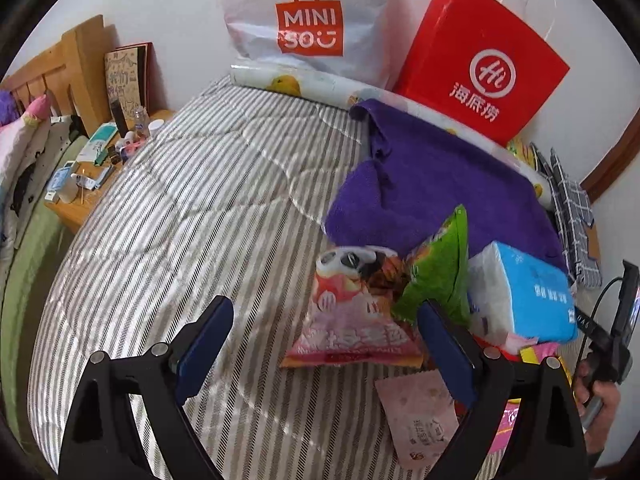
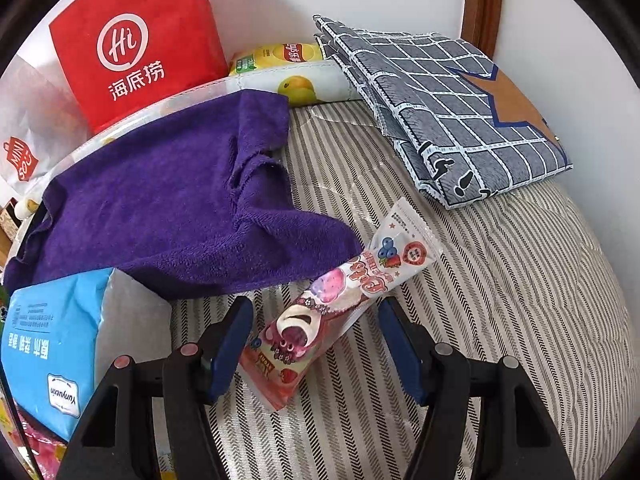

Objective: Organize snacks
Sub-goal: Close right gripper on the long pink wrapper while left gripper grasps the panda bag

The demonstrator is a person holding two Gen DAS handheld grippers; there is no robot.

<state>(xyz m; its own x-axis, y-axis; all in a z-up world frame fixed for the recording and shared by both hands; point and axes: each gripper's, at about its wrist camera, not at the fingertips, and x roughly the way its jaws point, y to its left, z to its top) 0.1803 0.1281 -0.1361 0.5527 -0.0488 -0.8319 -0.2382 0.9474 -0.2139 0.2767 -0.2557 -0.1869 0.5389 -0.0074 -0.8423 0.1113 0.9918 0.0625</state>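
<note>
In the left wrist view my left gripper [image 1: 326, 344] stands open over the striped bed, with a pink snack bag [image 1: 352, 320] lying between its fingers, untouched. A green snack bag [image 1: 440, 272] leans against the pink bag's right side. A small pale pink packet [image 1: 420, 420] lies by the right finger. In the right wrist view my right gripper [image 2: 316, 344] is open around a long pink-and-white snack packet [image 2: 332, 304] lying slantwise on the sheet. The packet's lower end is next to the left pad, and bare sheet shows before the right pad.
A blue-and-white tissue pack [image 1: 524, 296] sits right of the snacks, beside a purple towel [image 2: 180, 200]. A red paper bag [image 1: 480, 64] and a white Miniso bag [image 1: 308, 24] lean on the wall. A folded grey checked cloth [image 2: 460, 120] lies at the bed's far right. A cluttered bedside table [image 1: 100, 160] stands at the left.
</note>
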